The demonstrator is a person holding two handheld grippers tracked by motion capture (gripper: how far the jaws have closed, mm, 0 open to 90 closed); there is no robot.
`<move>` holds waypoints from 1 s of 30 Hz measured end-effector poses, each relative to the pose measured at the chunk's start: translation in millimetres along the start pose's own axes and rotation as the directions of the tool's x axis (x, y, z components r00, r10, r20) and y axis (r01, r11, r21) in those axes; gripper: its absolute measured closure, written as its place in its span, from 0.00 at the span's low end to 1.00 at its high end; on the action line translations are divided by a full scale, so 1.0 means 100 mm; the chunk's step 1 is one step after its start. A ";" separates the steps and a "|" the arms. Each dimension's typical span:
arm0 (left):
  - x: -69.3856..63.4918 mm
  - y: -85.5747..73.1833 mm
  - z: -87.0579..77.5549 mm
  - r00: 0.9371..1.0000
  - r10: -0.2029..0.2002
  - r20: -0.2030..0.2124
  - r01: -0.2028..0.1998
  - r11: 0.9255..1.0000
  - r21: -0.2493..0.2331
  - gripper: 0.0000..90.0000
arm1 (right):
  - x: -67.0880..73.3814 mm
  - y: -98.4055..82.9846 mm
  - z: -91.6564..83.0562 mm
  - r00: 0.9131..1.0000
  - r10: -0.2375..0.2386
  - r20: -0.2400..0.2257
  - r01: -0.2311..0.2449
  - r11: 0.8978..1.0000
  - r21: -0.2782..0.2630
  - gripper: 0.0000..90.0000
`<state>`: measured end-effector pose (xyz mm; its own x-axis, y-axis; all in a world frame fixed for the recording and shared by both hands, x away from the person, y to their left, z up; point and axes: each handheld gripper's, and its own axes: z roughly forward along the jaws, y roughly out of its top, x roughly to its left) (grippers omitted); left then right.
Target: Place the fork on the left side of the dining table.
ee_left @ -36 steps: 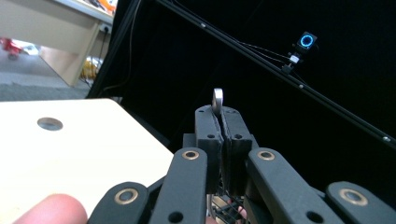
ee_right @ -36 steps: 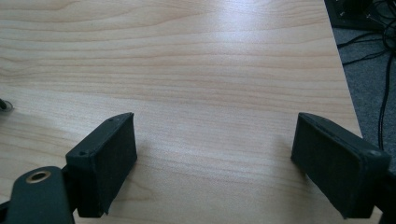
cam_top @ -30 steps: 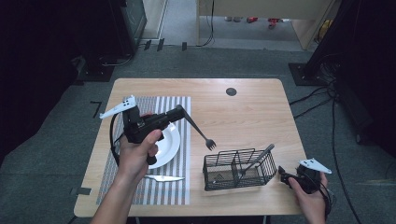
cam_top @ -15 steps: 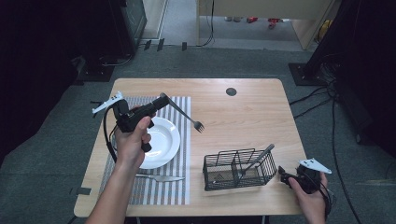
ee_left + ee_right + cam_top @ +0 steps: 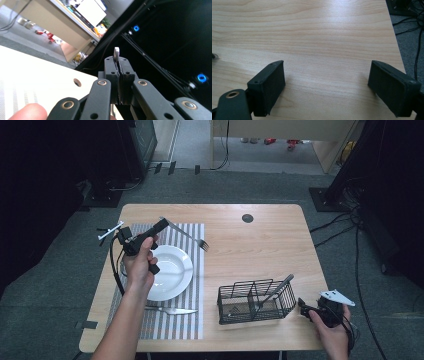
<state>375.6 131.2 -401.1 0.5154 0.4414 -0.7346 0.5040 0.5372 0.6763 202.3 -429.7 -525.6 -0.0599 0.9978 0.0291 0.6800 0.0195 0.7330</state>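
Wooden tabletop (image 5: 260, 245) carries a striped mat (image 5: 192, 320), plate (image 5: 172, 272), knife (image 5: 172, 310) and wire basket (image 5: 255, 300). Left tool (image 5: 162, 225) pinches a fork (image 5: 192, 238) above the mat; right tool (image 5: 327, 85), jaws spread, rests beside the basket.

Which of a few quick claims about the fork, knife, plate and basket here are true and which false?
1. The left tool grips a fork held above the table. True.
2. The knife lies in the wire basket. False: it lies on the striped placemat, below the plate.
3. The right tool is open over bare wood. True.
4. The plate holds food. False: it looks empty.
5. A utensil handle leans out of the basket. True.
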 end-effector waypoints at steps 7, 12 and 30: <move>0.30 -0.02 0.01 0.997 -0.074 -0.016 0.073 0.996 -0.054 0.99 | 0.00 0.00 0.00 1.000 0.000 0.000 0.000 1.000 0.000 0.15; 0.49 -0.01 0.03 0.991 -0.131 -0.042 0.127 0.989 -0.075 0.99 | 0.00 0.00 0.00 1.000 -0.001 0.000 0.001 1.000 0.000 0.15; 1.14 -0.12 0.08 0.928 -0.291 -0.233 0.259 0.952 -0.162 0.99 | 0.00 0.00 0.00 1.000 -0.001 0.000 0.001 1.000 0.000 0.15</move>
<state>434.1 169.0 -492.2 0.1697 0.4205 -0.8913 0.5012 0.7419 0.4454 202.2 -429.8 -525.7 -0.0603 0.9978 0.0284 0.6798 0.0202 0.7331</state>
